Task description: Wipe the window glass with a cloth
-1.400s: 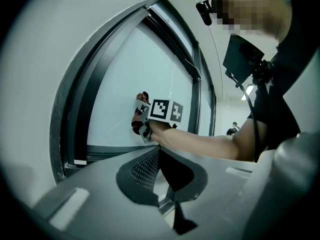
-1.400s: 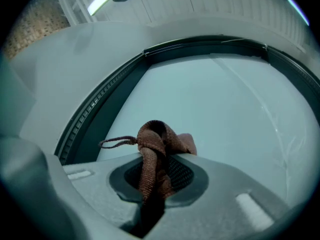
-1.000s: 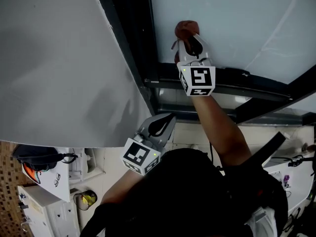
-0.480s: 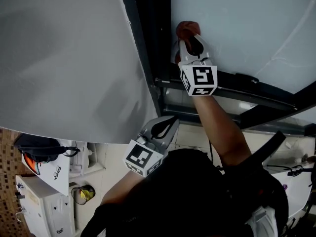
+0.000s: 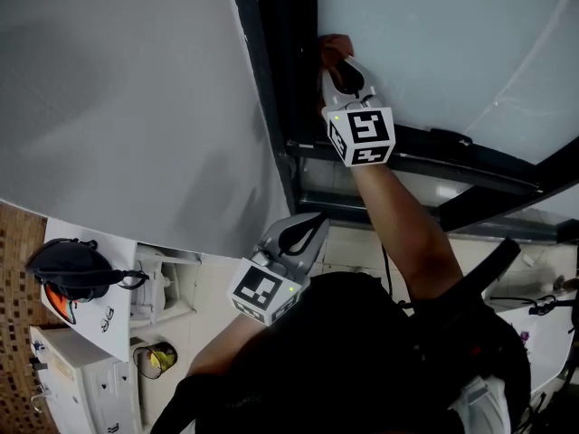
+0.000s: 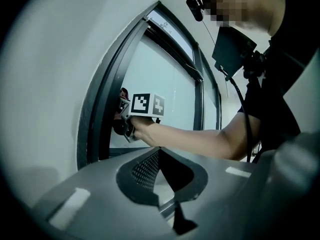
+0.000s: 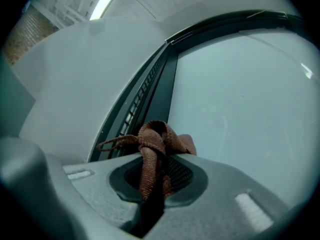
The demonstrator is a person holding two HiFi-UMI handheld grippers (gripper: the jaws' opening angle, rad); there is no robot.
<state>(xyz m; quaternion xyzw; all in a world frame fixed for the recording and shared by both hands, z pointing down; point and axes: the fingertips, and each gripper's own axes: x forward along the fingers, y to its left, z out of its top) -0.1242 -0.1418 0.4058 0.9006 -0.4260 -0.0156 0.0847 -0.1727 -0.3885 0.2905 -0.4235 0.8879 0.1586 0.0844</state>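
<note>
Pale window glass (image 5: pixel 434 52) fills the top right of the head view, with a dark frame (image 5: pixel 276 80) down its left edge and a plain white wall (image 5: pixel 118 107) beyond that. Right hand-held gripper (image 5: pixel 344 69) is up at the glass, right beside the frame, and a bit of brown cloth (image 5: pixel 333 47) pokes out past its tip.

You only really see the grip in the right gripper view: the jaws are pinching the cloth, which bunches into a knotty loop in front of the glass. That view also catches a ceiling light strip (image 7: pixel 105 1), which the head view doesn't show.

Left hand-held gripper (image 5: pixel 303 229) hangs low near the person's chest, well apart from the window. Its own view shows the jaws pressed together with nothing between them. It also gives a side look at the right arm reaching to the frame, marker cube (image 6: pixel 143 105) and all.
</note>
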